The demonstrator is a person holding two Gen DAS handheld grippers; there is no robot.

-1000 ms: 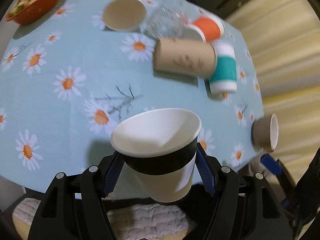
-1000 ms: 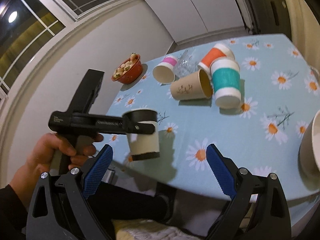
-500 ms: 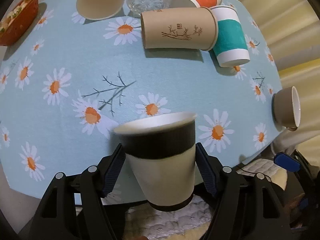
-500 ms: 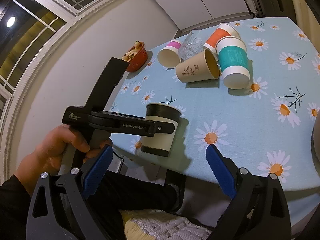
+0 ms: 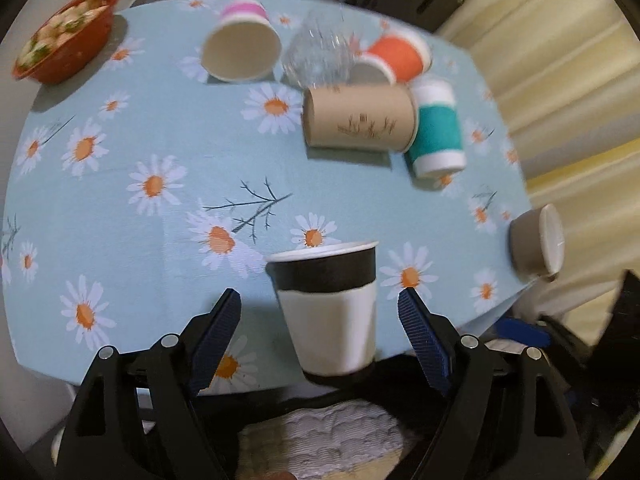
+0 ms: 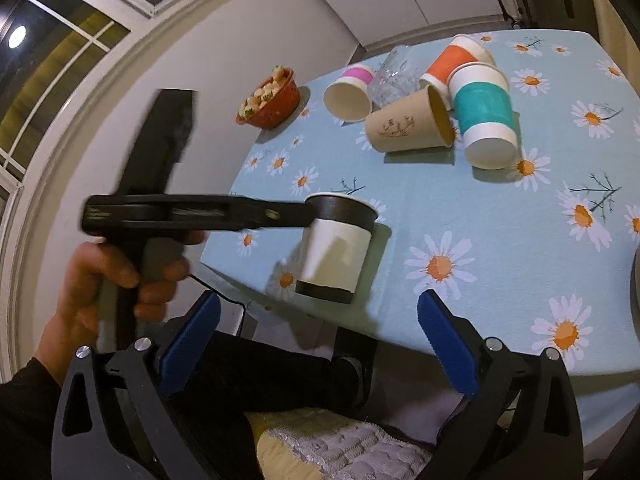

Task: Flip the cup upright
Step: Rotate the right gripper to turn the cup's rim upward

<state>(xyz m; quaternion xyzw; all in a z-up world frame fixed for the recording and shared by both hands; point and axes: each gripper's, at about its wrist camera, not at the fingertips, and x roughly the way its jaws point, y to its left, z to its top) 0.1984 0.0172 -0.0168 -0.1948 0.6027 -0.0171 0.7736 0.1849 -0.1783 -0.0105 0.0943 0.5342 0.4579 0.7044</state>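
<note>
The black-banded cup stands upright near the near edge of the daisy-print surface, between the released left gripper (right gripper also spread wide). Toppled cups lie far; curtains hang right.

White wall, dark window

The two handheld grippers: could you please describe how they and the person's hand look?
Both grippers, left gripper and right gripper, have matte black frames, silver bolts and ribbed blue finger pads. A bare hand with a dark sleeve grips the left one's handle.
</note>
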